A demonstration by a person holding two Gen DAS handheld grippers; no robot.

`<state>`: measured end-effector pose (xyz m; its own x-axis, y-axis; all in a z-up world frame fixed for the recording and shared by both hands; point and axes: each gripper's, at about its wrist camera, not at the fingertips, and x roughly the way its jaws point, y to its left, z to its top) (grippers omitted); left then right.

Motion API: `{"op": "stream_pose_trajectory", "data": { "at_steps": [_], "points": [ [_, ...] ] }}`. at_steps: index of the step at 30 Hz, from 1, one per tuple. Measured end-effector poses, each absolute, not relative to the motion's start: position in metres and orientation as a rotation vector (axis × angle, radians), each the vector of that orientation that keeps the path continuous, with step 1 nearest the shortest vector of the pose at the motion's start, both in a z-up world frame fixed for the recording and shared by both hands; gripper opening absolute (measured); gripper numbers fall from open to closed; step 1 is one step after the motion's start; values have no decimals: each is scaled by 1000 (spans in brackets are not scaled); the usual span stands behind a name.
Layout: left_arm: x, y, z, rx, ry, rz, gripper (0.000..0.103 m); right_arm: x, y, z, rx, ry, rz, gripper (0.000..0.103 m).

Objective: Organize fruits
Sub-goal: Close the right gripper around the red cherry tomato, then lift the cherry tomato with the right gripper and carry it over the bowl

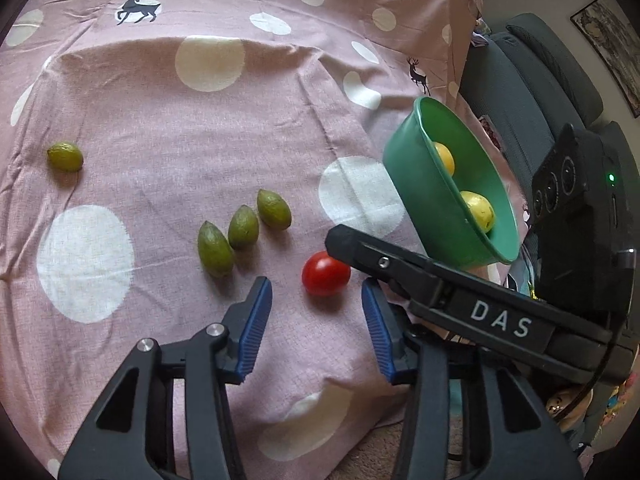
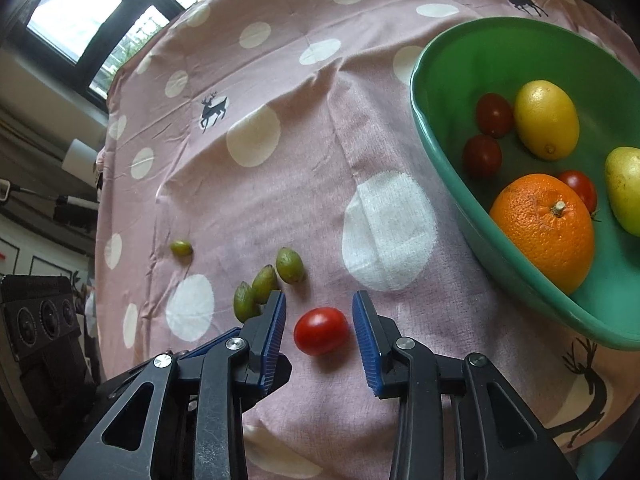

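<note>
small red oval tomato [image 2: 321,330] lies on the pink cotton cloth w/ white dots and dark deer prints [image 2: 280,184], near the front edge. in the right wrist view it sits between the two blue ribbed pads [image 2: 275,336] of the right gripper [image 2: 320,338]; pads part open, a gap on each side of the tomato, nothing gripped. in the left wrist view the same tomato [image 1: 325,279] is just ahead of the left gripper [image 1: 316,320], slightly beyond its fingertips; its blue pads [image 1: 254,330] also part open and hold nothing. the right gripper's black arm marked "das" [image 1: 460,300] crosses in from the right there, its tip right by the tomato; touching or not, can't tell.

just left of the tomato, three small green pointed oval fruits [image 1: 242,226] lie in a tight diagonal row, near-touching. a fourth small green oval fruit [image 1: 65,156] sits alone, well apart to the left.

right of the tomato is a green plastic bowl [image 2: 444,120] on the cloth. inside, per right wrist view: a big orange w/ stem nub [image 2: 544,228], a yellow lemon [image 2: 546,119], three small dark-red tomatoes [image 2: 494,115], and a yellow-green fruit [image 2: 624,188] cut off by the frame edge. left wrist view shows the bowl [image 1: 416,184] from the side w/ only two yellow fruits visible.

beyond the cloth: a window [image 2: 76,12] at upper left of the right view, a dark grey sofa [image 1: 532,92] and a framed picture [image 1: 612,40] at upper right of the left view.
</note>
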<state>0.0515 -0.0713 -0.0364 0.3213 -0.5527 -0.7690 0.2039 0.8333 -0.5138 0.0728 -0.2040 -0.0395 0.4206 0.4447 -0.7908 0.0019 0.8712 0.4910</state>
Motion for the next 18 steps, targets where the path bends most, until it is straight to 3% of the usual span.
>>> {"op": "stream_pose_trajectory", "data": {
  "at_steps": [18],
  "points": [
    [58, -97, -48, -262, 1148, -494, 26, 81, -202, -56, 482, 1167, 326, 37]
  ]
}}
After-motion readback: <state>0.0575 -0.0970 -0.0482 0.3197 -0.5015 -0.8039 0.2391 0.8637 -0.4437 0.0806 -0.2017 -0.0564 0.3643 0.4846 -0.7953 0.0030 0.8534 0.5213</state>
